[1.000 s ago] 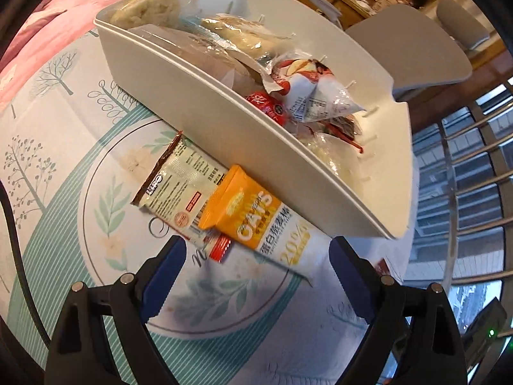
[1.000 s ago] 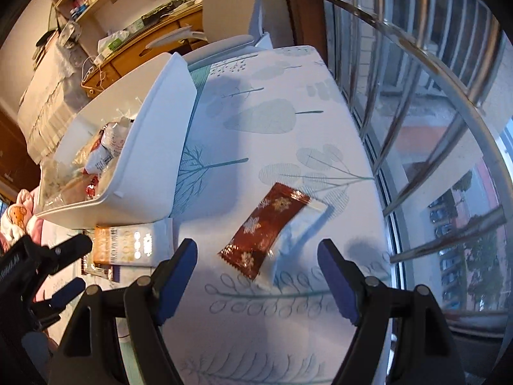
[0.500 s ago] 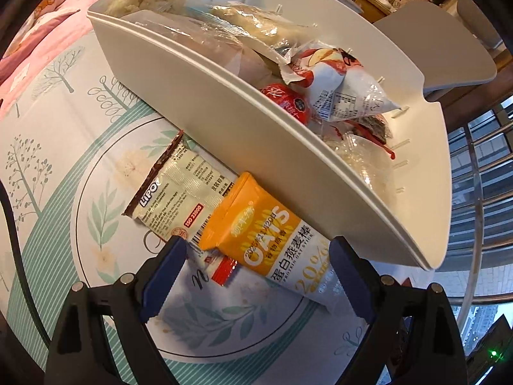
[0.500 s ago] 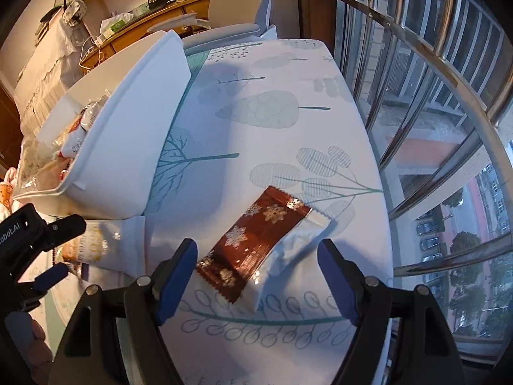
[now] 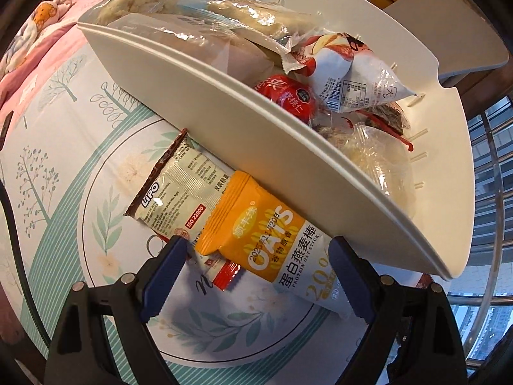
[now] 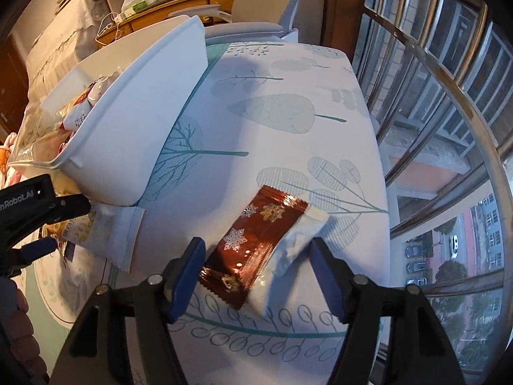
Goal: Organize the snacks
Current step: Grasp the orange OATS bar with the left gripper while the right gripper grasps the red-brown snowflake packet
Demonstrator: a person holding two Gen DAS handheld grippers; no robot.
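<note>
Your right gripper (image 6: 256, 266) jaws are closing around the brown snack bar (image 6: 256, 240) beside the white bin (image 6: 134, 134); keep them centred. Left gripper (image 5: 256, 276) jaws stand apart.

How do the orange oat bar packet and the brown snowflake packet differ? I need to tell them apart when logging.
The orange oat bar packet lies against the white bin, overlapping another wrapper; the brown snowflake packet lies alone on open tablecloth. The first bears large lettering, the second snowflakes. Both lie flat, outside the bin.
</note>
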